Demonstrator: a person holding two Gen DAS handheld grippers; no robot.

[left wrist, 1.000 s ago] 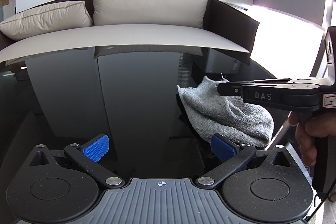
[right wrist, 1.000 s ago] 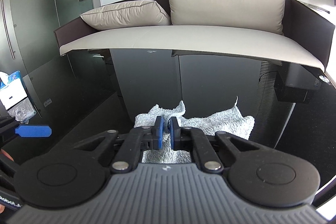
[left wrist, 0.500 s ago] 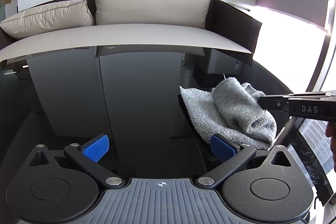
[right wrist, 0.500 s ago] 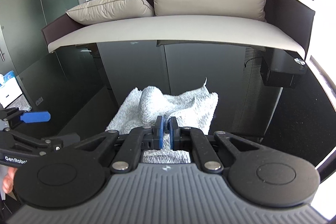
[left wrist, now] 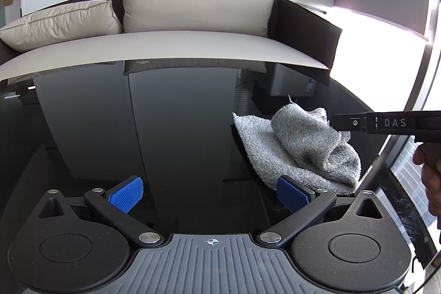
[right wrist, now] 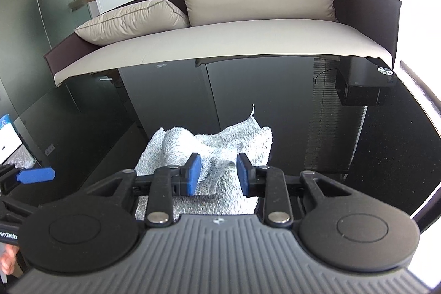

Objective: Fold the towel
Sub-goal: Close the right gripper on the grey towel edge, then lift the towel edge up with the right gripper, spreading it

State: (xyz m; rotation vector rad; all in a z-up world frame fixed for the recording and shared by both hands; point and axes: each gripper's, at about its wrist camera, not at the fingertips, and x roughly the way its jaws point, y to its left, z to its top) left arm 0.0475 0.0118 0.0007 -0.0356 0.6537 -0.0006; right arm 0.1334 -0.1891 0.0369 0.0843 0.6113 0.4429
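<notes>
The black glossy table [left wrist: 165,128] fills both views, a sofa [left wrist: 193,40] beyond it. The grey towel [left wrist: 297,150] lies rumpled on the table's right side, one flap heaped over the rest. It looks soft, light and limp (terry, likely to sag and bunch), so a corner or hem seems the best hold. The left gripper [left wrist: 209,193] is spread wide, empty, its right pad just beside the towel's near edge. The right gripper [right wrist: 217,172] hovers over the towel, jaws parted, holding nothing.

the right tool [right wrist: 217,174] hides the towel's [right wrist: 234,138] near edge; the left tool's [left wrist: 209,193] right pad covers its corner.
</notes>
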